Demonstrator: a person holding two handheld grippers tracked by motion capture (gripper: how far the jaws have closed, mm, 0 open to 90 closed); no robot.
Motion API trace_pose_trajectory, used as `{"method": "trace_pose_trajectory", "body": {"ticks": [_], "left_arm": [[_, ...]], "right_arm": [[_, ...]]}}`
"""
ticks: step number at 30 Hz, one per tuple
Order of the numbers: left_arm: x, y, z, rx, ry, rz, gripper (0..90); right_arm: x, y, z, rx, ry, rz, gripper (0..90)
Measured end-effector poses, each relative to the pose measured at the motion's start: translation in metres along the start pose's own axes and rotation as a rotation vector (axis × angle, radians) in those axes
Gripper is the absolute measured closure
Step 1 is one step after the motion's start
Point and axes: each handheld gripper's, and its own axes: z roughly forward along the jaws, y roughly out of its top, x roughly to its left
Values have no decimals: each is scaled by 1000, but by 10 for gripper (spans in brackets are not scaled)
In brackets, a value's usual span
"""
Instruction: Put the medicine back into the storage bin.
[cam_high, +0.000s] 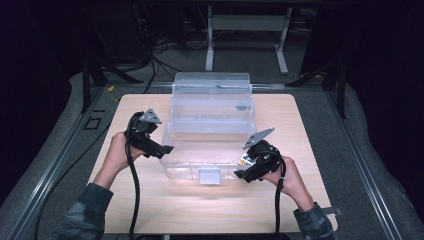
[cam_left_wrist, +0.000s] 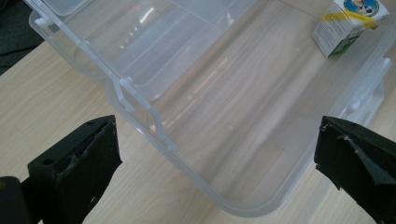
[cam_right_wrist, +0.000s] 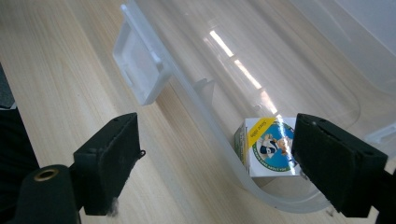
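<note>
left tongs (cam_high: 165, 148): wide open, empty, by the box (cam_high: 210, 131) rim
right tongs (cam_high: 241, 174): open, empty, over the carton (cam_right_wrist: 267, 146)
risk: a tong tip may catch the rim and shove the box

This is a lab or test room, not a home. A pale wooden table (cam_high: 150, 200) sits on grey carpet, flanked by metal floor rails (cam_high: 47, 172). Loose cables (cam_high: 165, 50) lie under a white desk frame (cam_high: 247, 30), and dark curtains (cam_high: 385, 75) close it in.
</note>
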Motion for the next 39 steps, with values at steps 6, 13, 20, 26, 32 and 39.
{"method": "trace_pose_trajectory", "body": {"ticks": [6, 13, 20, 26, 32, 39], "left_arm": [[5, 11, 4, -5, -6, 2, 2], [9, 25, 9, 2, -12, 18, 2], [13, 34, 15, 13, -7, 29, 1], [19, 38, 20, 13, -12, 18, 1], [22, 44, 22, 18, -6, 26, 2], [23, 53, 25, 18, -14, 26, 2]], "right_arm": [[1, 1, 5, -17, -33, -3, 150], [0, 0, 5, -43, -10, 2, 151], [-1, -1, 6, -31, -16, 9, 148], [-2, -1, 7, -29, -17, 9, 148], [-3, -1, 7, -27, -16, 5, 147], [-3, -1, 7, -23, -19, 5, 148]]}}
